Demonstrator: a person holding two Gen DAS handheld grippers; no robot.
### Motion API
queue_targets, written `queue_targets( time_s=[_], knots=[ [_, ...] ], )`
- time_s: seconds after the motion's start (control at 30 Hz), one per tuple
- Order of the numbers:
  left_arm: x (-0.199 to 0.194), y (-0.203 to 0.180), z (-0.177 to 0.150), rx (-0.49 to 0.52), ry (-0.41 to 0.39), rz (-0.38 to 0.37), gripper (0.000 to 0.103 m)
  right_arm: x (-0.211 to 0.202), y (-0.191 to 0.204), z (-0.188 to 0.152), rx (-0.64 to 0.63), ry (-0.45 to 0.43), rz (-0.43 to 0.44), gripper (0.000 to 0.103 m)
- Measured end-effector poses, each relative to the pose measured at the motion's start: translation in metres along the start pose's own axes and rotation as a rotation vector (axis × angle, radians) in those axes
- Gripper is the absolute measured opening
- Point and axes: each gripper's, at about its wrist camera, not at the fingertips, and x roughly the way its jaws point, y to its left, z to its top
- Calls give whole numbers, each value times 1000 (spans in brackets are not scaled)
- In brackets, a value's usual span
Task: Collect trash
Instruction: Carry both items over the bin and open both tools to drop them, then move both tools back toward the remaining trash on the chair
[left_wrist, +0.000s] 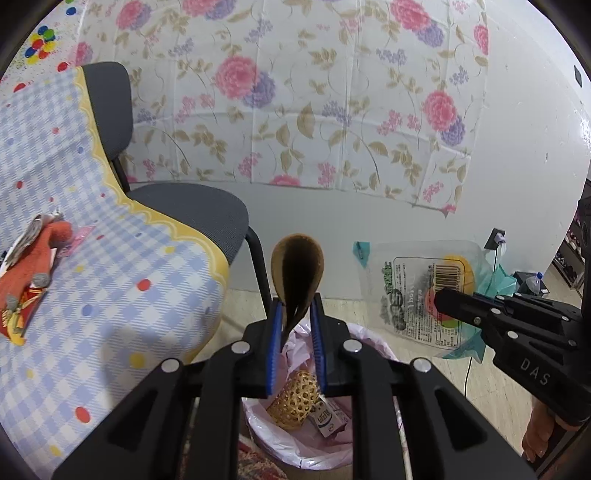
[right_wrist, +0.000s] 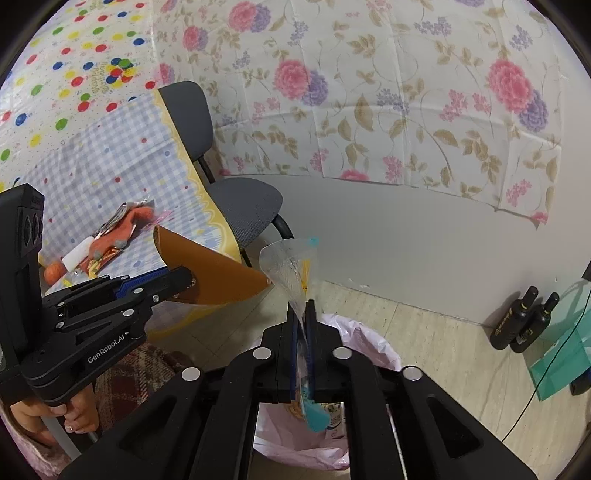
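The left gripper (left_wrist: 297, 314) pinches a curled brown paper sheet (left_wrist: 297, 273) between its blue pads (left_wrist: 274, 347); the sheet rises from the jaws toward twelve o'clock in the left wrist view, folded into a loop. In the right wrist view the same sheet (right_wrist: 207, 273) shows at nine o'clock as a flat orange-brown flap jutting from the left gripper (right_wrist: 184, 284), whose body carries the lettering "GenRobot.AI".

The right gripper (right_wrist: 304, 314) is pressed together on a clear plastic bag (right_wrist: 291, 269) with a teal strip; the film stands up from the jaws toward twelve o'clock and its teal end hangs below them. From the left wrist view, at three o'clock, the bag (left_wrist: 424, 288) shows its printed face: a white label panel with a barcode, green lettering and small print too fine to read. The right gripper (left_wrist: 443, 299) there bears the letters "DAS".

Both grippers hang above a bin lined with a pink bag (left_wrist: 373, 339), at six o'clock in each view. Inside it lie a yellow mesh sleeve (left_wrist: 295, 398) and a small carton (left_wrist: 327, 419) whose print cannot be read.

At nine o'clock in the left wrist view a table under a blue checked cloth (left_wrist: 110, 288) holds an orange cloth (left_wrist: 37, 254) among wrappers. A grey chair (left_wrist: 184, 206) stands behind the table, against a wall hung with a floral sheet (left_wrist: 332, 92). Two black bottles (right_wrist: 524, 317) stand on the floor at three o'clock in the right wrist view.
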Motion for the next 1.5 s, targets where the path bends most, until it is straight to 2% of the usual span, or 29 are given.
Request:
queue_targets(
  time_s=[0.03,0.07,0.1,0.13,0.33,0.57,0.77,0.87,1.0,1.27,1.5],
  knots=[
    [5,0,0,-3,16,0,17,4,-2,0,5,5,4,9],
    [8,1,0,-6,28,-4,30,9,-5,-1,12,10,3,9],
    [12,2,0,-10,46,0,50,11,-7,-2,14,14,4,12],
    [14,3,-1,-14,48,2,55,15,-8,-3,17,19,3,17],
    [10,19,-1,-44,52,19,56,20,-11,-6,31,33,-6,20],
    [-10,49,0,-85,23,105,57,12,8,6,-30,-17,8,21],
    [-28,81,0,-128,-10,187,58,25,53,24,-120,-50,78,21],
    [-38,102,1,-159,-25,238,58,32,75,33,-148,-66,103,25],
    [-55,128,2,-204,-54,295,65,42,100,47,-180,-64,164,27],
    [-92,194,-1,-301,-89,434,66,61,156,83,-225,-89,246,27],
    [-105,236,-1,-361,-104,487,67,79,201,106,-255,-99,291,27]
  ],
)
